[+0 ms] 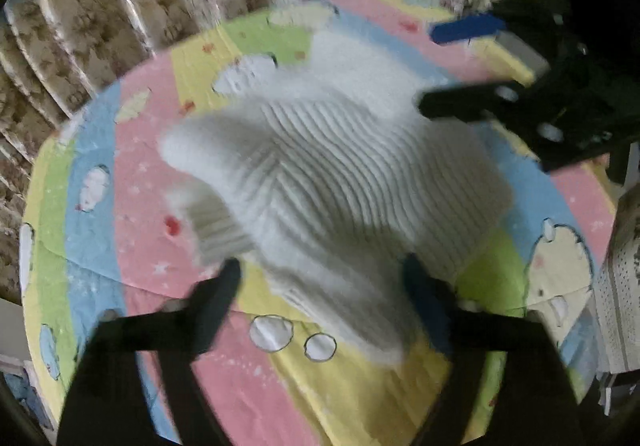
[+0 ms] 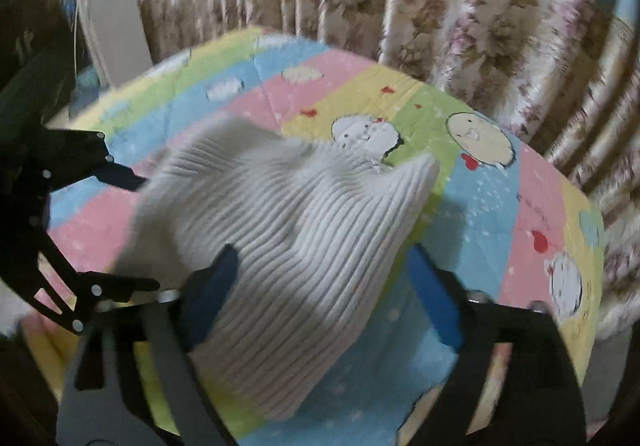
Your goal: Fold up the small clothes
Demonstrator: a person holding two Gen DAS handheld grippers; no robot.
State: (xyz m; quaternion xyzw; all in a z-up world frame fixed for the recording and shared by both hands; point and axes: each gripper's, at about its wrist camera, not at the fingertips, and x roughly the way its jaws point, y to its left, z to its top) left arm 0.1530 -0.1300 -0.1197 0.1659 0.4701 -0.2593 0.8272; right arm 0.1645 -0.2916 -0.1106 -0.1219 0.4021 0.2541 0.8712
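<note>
Both grippers (left gripper (image 1: 320, 278), right gripper (image 2: 324, 266)) hover spread-fingered over the white sweater (image 1: 320, 166).

Both wrist views look steeply down, close over the table (image 1: 168, 246). They face opposite sides. Shared: white knit garment (image 1: 328, 174), floral curtain (image 2: 460, 6).

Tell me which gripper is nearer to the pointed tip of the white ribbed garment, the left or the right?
Probably the left. The left gripper is open near the garment's edge, below the tip. The right gripper, also open, straddles the opposite side, farther from the tip.
</note>
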